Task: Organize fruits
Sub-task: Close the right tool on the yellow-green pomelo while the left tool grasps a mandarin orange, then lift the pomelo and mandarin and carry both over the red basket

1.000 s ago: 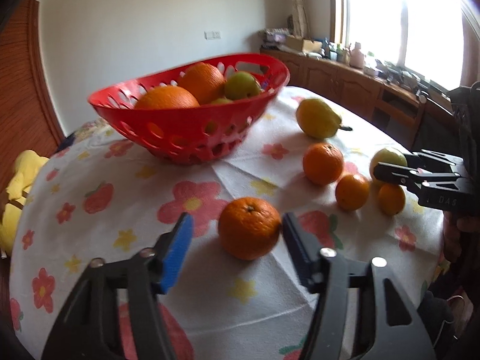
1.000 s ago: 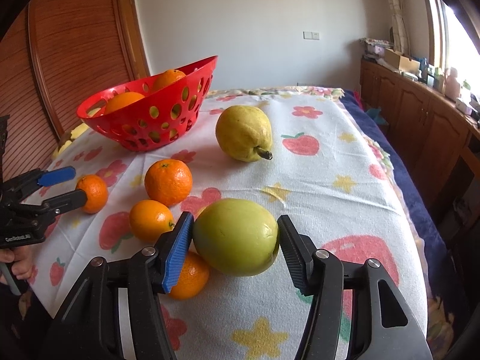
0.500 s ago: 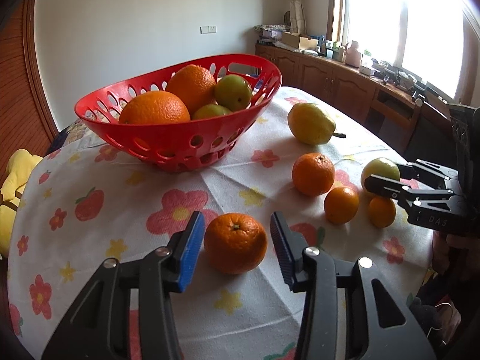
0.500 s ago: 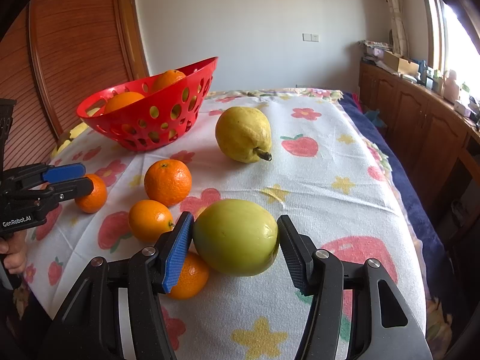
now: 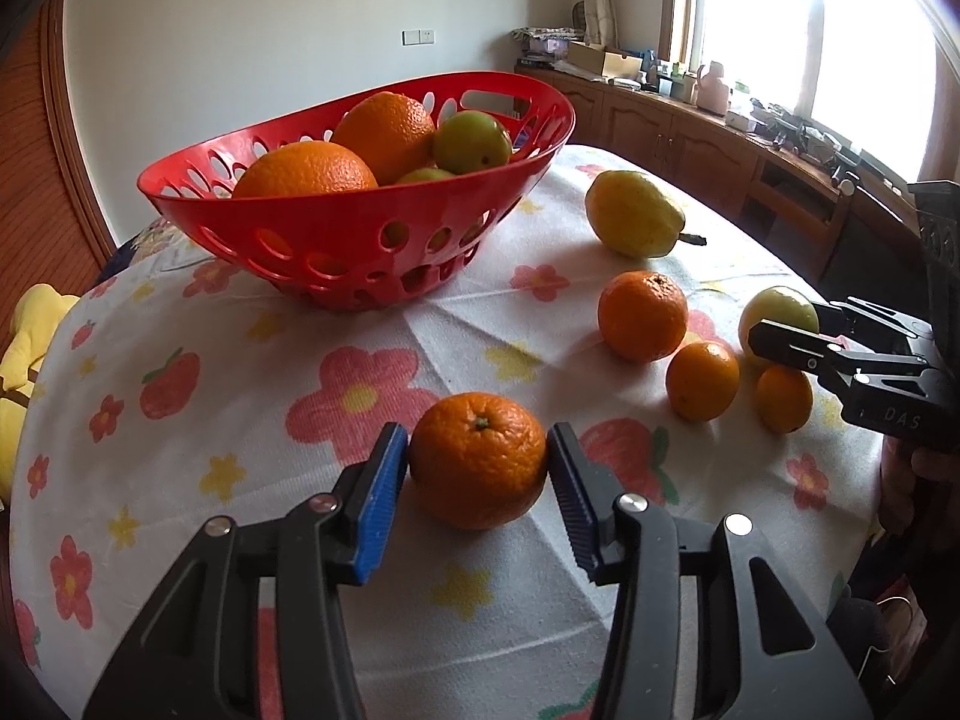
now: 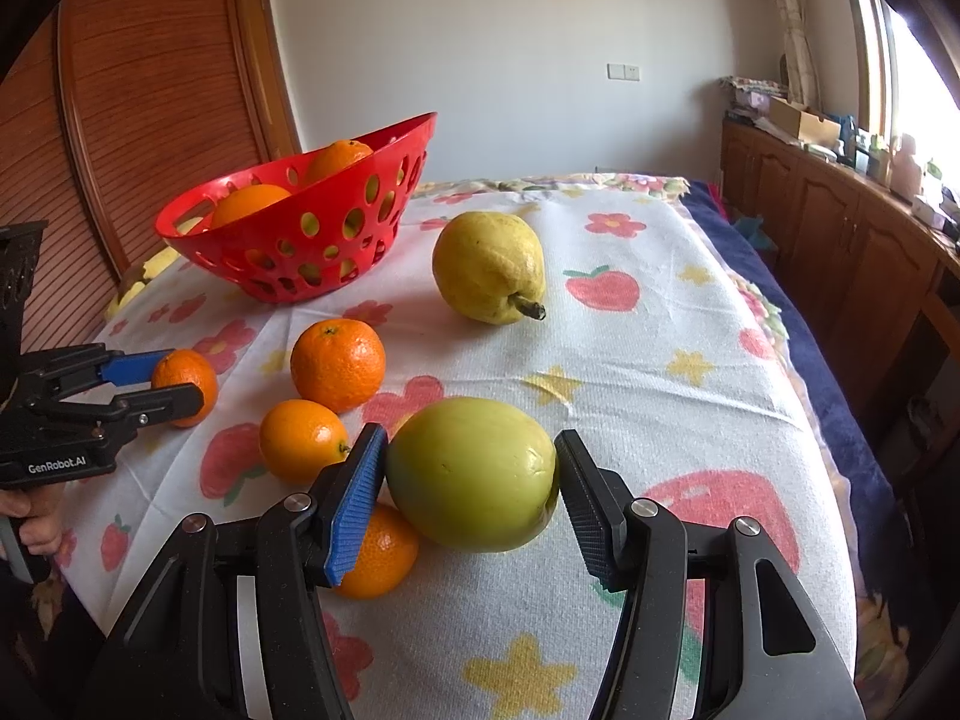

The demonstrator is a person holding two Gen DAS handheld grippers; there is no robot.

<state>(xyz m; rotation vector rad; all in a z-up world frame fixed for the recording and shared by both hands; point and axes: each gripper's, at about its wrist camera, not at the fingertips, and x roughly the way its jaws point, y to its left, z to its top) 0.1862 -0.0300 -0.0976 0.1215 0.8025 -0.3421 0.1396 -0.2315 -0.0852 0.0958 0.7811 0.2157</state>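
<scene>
Red perforated basket (image 5: 336,240) sits upper left on open floral cloth (image 5: 240,420). Left gripper (image 5: 477,480), jaws opening, brackets a dimpled orange (image 5: 477,459); right gripper (image 6: 471,480) pinches a smooth green fruit (image 6: 471,474).

Red basket (image 5: 336,240), orange mandarin (image 5: 478,459), flower-and-strawberry print cloth (image 5: 252,384)

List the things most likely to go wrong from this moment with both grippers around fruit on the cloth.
1. The left gripper has its jaws opening around the orange, which sits on the tablecloth; a lift now would likely leave it behind.
2. The right gripper pinches the round green fruit at its sides; it may slip out.
3. A small orange touches that fruit and may roll toward the table's near edge.
</scene>
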